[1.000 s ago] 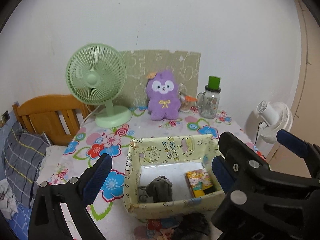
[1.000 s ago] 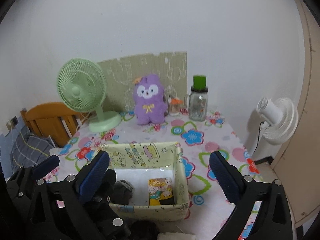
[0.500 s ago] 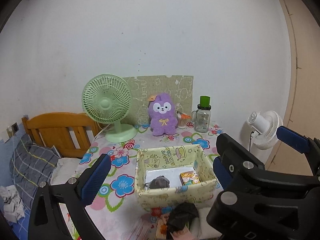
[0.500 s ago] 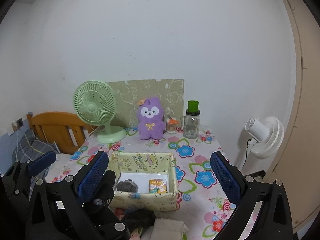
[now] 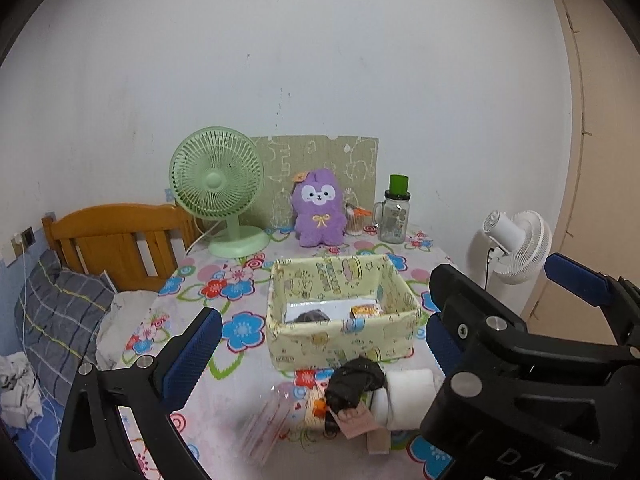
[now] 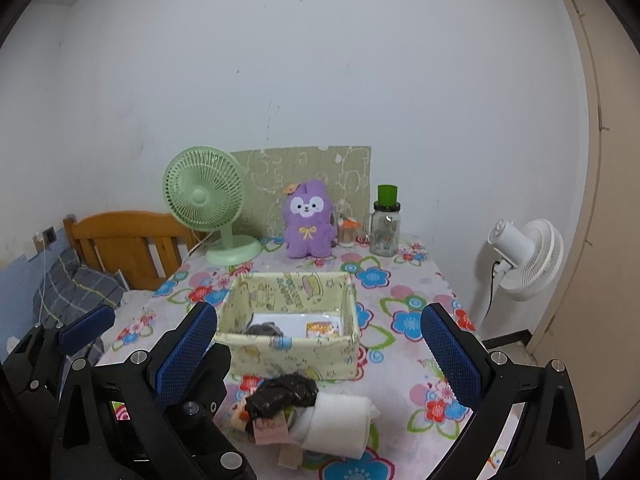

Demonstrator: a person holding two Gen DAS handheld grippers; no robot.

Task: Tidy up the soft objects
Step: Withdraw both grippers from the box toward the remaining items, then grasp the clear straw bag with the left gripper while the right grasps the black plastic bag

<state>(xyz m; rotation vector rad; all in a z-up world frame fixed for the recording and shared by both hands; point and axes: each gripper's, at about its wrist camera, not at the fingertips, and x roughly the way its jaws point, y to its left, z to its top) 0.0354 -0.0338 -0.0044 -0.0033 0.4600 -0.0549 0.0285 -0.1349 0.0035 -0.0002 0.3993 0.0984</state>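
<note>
Socks [image 6: 280, 396] (a dark bundle) lie between the right gripper's [image 6: 320, 354] spread pads.

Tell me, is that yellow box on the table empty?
Not empty. The yellow box holds a dark grey bundle and a small orange packet, over a pale bottom. More soft things lie outside, in front.

- The yellow fabric box [image 6: 288, 332] stands mid-counter with an open top; a dark bundle [image 6: 264, 329] and small packet [image 6: 322, 329] lie inside.
- Black cloth [image 6: 282, 394] and white roll [image 6: 340, 424] crowd the near edge, apparently touching.
- Flowered counter [image 6: 404, 304] lies bare right of the box.
</note>
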